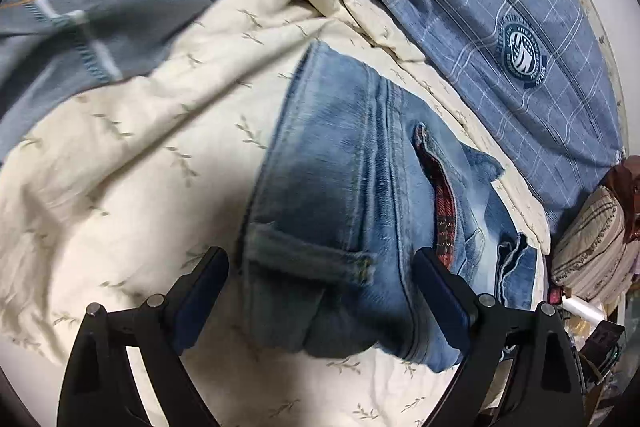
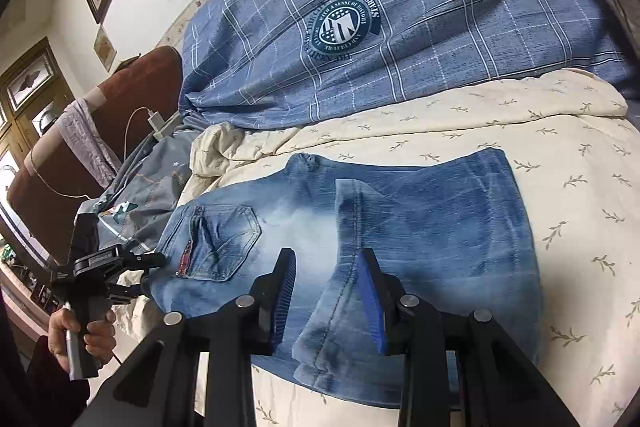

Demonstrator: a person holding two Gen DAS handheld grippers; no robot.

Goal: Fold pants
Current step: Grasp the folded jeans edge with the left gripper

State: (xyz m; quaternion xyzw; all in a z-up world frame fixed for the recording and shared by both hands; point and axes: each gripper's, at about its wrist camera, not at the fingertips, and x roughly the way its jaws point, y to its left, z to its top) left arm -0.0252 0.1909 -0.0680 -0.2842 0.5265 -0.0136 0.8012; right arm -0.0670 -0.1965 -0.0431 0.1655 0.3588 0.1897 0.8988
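item: jeans (image 2: 400,227), folded, flat on cream leaf-print quilt (image 2: 560,155), just below blue plaid pillow (image 2: 400,27). long axis in my right cam runs side to side, parallel to the pillow edge; waist/back pocket (image 2: 218,243) end away from the fold. left gripper (image 1: 320,279): i see jaws wide, straddling the waistband end w/ belt loop, pads not pressing, nothing held. right gripper (image 2: 328,291): jaws partly closed, a raised denim seam fold between them; can't tell if pinched. hand (image 2: 80,335) on left handle.
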